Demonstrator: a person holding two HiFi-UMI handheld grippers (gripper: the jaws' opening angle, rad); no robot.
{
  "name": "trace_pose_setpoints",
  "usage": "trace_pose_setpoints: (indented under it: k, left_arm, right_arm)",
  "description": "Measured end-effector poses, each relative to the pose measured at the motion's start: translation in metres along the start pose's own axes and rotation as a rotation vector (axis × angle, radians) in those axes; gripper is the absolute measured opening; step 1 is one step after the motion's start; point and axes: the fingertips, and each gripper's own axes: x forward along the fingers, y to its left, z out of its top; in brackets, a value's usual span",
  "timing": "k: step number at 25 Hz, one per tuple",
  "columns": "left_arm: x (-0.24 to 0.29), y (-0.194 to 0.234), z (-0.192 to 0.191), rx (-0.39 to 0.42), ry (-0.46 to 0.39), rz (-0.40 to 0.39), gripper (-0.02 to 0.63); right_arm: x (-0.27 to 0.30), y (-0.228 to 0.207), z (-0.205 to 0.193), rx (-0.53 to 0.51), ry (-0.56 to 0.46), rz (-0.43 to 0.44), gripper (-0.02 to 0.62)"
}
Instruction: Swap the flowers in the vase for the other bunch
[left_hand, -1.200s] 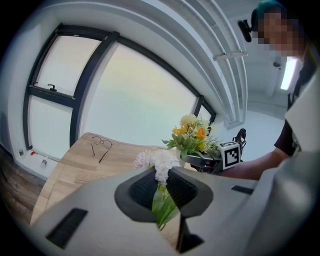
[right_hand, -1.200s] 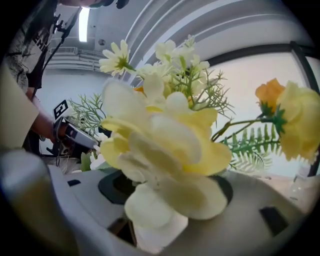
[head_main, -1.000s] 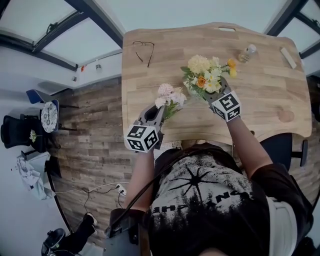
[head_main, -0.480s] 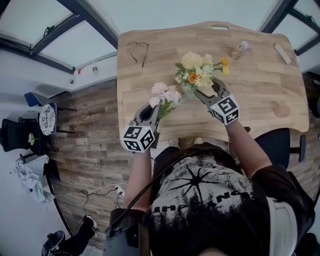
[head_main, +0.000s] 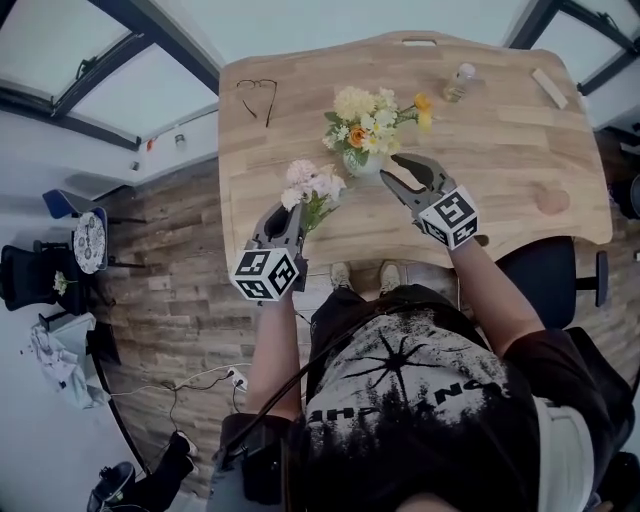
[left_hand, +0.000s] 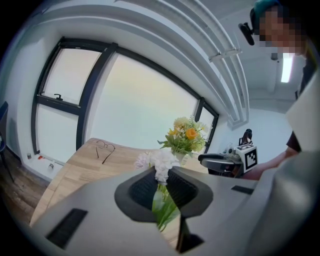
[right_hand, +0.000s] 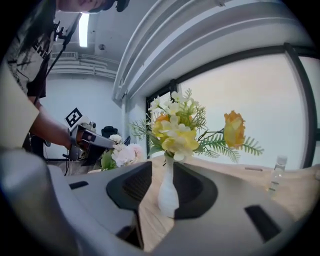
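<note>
Left gripper (head_main: 289, 216): held low over the near edge of the counter (head_main: 500, 160), left of the vase; its fingers (left_hand: 135, 192) are closed on the green stems of the pink-and-white bunch.
Pink-and-white bunch (head_main: 312, 183): upright in the left gripper – blooms above the fingertips, stems and leaves running down between them; clear of the counter and apart from the vase.
Right gripper (head_main: 393, 172): just right of the vase, pointing at it; its fingers (right_hand: 132, 187) have just been closing and now stand partly apart, with the vase's body showing in the gap between them and no pad pressing on it.
Vase (right_hand: 168, 195): white, narrow-necked, upright on the counter near its middle.
Yellow bunch (head_main: 362, 118): seated in the vase – cream, yellow and orange blooms with fern-like green, one orange-yellow flower reaching out to the side.
Spectacles (head_main: 258, 98): lying at the far left of the counter, well apart from the vase.
Small bottle (head_main: 458, 82): upright toward the far right.
</note>
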Motion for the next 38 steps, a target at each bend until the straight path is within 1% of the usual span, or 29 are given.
trace_pose_setpoints:
  k: [3, 5, 7, 12, 18, 23, 30, 34, 38]
  left_arm:
    - [-0.003, -0.005, 0.001, 0.011, -0.008, 0.012, 0.058]
    - [-0.004, -0.008, 0.002, 0.025, -0.01, 0.014, 0.058]
    - [-0.005, -0.011, 0.004, 0.042, -0.009, 0.013, 0.058]
    - [-0.012, -0.019, 0.007, 0.075, -0.008, -0.009, 0.058]
    - [-0.028, -0.023, 0.008, 0.092, -0.021, -0.077, 0.058]
    - [-0.051, -0.026, 0.005, 0.125, -0.022, -0.148, 0.058]
    - [-0.091, -0.034, 0.008, 0.174, -0.034, -0.224, 0.058]
    - [-0.112, -0.037, 0.007, 0.191, -0.046, -0.252, 0.058]
    - [-0.132, -0.037, 0.001, 0.183, -0.056, -0.266, 0.058]
  right_arm:
    - [-0.015, 0.008, 0.009, 0.018, -0.025, 0.016, 0.075]
    - [-0.022, 0.013, 0.015, 0.019, -0.037, 0.024, 0.044]
    - [-0.028, 0.016, 0.019, 0.022, -0.05, 0.024, 0.032]
    - [-0.038, 0.029, 0.023, 0.029, -0.063, 0.013, 0.025]
    - [-0.05, 0.055, 0.033, 0.025, -0.076, -0.037, 0.025]
    - [-0.064, 0.093, 0.037, -0.021, -0.071, -0.097, 0.023]
    - [-0.089, 0.151, 0.043, -0.021, -0.091, -0.174, 0.02]
    - [-0.1, 0.178, 0.045, -0.027, -0.104, -0.211, 0.02]
    - [-0.108, 0.198, 0.042, -0.013, -0.107, -0.24, 0.02]
